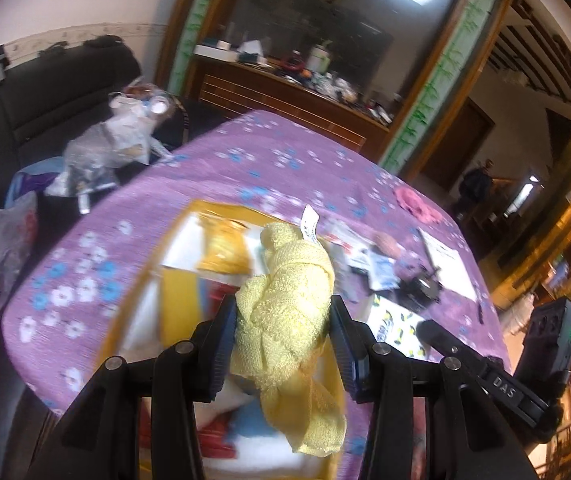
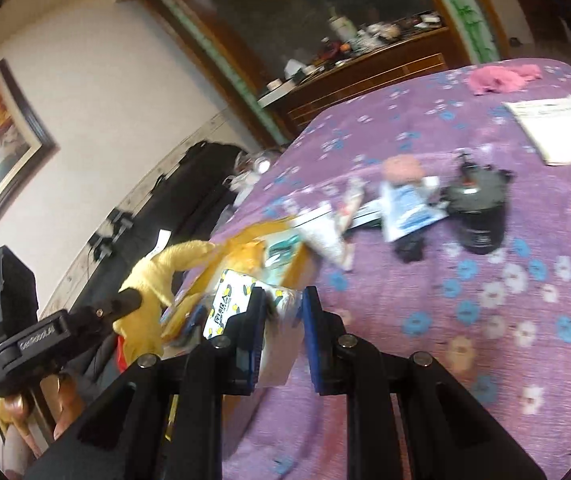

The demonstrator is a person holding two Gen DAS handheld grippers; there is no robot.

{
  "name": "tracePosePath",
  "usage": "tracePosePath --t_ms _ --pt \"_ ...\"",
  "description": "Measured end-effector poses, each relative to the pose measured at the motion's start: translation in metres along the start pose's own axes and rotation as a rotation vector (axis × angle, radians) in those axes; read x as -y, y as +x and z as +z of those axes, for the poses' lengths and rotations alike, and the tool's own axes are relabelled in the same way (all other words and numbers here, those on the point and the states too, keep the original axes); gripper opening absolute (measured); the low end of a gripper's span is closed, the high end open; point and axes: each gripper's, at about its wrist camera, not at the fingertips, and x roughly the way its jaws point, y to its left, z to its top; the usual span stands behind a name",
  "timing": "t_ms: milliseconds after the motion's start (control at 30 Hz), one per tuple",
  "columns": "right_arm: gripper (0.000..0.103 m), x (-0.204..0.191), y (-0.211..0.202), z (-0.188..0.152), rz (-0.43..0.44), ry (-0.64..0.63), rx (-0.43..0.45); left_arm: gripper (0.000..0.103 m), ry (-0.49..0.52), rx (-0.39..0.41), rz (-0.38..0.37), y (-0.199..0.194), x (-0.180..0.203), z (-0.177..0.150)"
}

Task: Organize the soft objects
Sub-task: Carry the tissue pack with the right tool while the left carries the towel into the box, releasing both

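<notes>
**Open cloth on the right, clutter through the middle**

The purple flowered cloth [image 2: 485,320] over the desk lies bare in the near right part. Across the middle stand a dark cylindrical canister [image 2: 481,216], a blue-and-white packet [image 2: 409,208] and other small blurred items. A white paper booklet [image 2: 553,128] and crumpled pink fabric [image 2: 501,76] sit near the far edge. The yellow-rimmed open box [image 1: 221,240] fills the left side.

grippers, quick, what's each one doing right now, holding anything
Left gripper: closed on the yellow towel, lifted.
Right gripper: nearly closed on a clear-wrapped tissue pack.
</notes>
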Motion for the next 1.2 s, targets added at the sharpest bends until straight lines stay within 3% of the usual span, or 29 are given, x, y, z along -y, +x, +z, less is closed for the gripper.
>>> tracePosePath --t_ms 333,467,733,833,900,967,1033,1200 --pt "0.018 -0.031 0.063 0.036 -0.034 -0.049 -0.039 0.047 0.028 -0.002 0.062 0.039 -0.032 0.047" --pt "0.018 -0.030 0.102 0.047 -0.061 -0.035 -0.066 0.047 0.050 -0.056 0.111 0.080 -0.043 0.065" --pt "0.019 -0.019 0.136 0.039 -0.084 -0.061 -0.096 0.049 0.032 -0.143 0.148 0.125 -0.053 0.063" --pt "0.022 -0.018 0.142 0.034 -0.058 -0.046 -0.124 0.053 0.006 -0.162 0.152 0.129 -0.053 0.062" --pt "0.022 -0.018 0.141 0.033 -0.058 -0.050 -0.122 0.063 -0.005 -0.172 0.154 0.129 -0.052 0.061" --pt "0.029 -0.021 0.138 0.033 -0.055 -0.058 -0.105 0.070 -0.020 -0.163 0.159 0.125 -0.052 0.060" --pt "0.049 -0.022 0.133 0.034 -0.050 -0.057 -0.078 0.073 -0.036 -0.144 0.164 0.119 -0.052 0.059" --pt "0.060 -0.027 0.118 0.036 -0.006 -0.073 -0.030 0.086 -0.074 -0.094 0.173 0.096 -0.047 0.054"
